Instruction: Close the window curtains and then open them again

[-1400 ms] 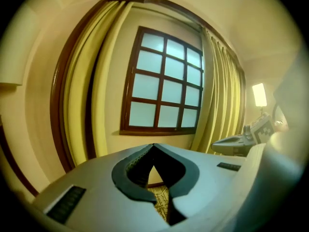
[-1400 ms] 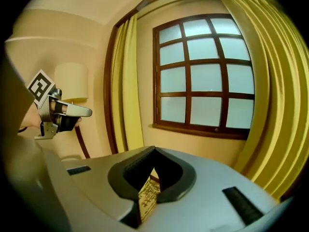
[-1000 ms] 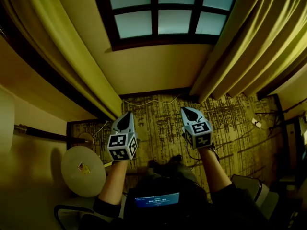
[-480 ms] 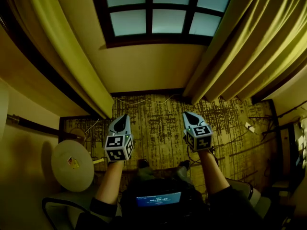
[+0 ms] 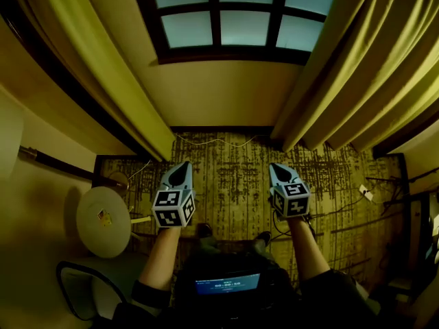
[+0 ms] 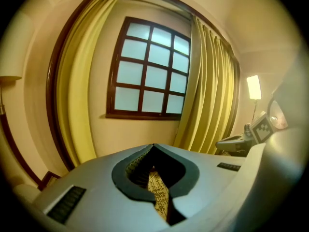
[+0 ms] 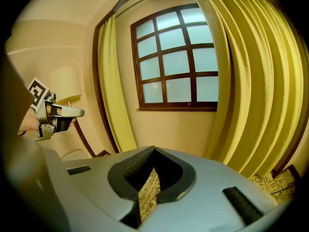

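No readable text anywhere. The small lit screen [image 5: 225, 284] at the bottom edge of the head view shows characters too small to make out. The sticker [image 5: 103, 216] on the round white disc [image 5: 96, 242] is illegible too.

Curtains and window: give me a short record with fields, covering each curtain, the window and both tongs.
window: uncovered, panes lit
left curtain: gathered at the window's left side
right curtain: gathered at the window's right side
left tongs: shut, empty, touching no curtain
right tongs: shut, empty, touching no curtain
floor: patterned carpet below both tongs
stage: curtains open, neither one gripped
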Demonstrator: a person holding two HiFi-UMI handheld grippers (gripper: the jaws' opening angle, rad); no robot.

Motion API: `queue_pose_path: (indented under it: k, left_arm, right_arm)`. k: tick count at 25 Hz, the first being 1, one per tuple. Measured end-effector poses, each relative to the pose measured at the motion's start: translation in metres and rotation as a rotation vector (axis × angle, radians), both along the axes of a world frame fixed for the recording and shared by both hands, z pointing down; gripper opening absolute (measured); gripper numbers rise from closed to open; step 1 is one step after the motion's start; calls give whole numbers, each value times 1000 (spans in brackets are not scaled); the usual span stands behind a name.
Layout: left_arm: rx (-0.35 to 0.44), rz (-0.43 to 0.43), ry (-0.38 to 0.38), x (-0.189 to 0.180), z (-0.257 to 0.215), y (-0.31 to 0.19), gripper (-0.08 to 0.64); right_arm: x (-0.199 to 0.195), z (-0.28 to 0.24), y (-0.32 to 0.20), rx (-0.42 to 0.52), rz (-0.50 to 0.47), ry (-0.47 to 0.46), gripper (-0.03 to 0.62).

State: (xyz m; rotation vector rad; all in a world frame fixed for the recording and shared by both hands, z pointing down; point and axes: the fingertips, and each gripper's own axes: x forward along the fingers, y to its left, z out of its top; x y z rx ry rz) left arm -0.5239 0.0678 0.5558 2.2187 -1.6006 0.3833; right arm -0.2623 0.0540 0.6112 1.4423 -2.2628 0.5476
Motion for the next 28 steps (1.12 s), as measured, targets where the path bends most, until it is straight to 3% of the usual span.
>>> queue_pose_path:
  k: [18,28]
  left_arm:
    - [-10,26,45,36,2,-6,7]
    - [-31,127,43,104,12,-13,7]
  right_arm:
    - [54,2,11,-6,71,4,14]
    - [113,11,26,-15,151,5,14]
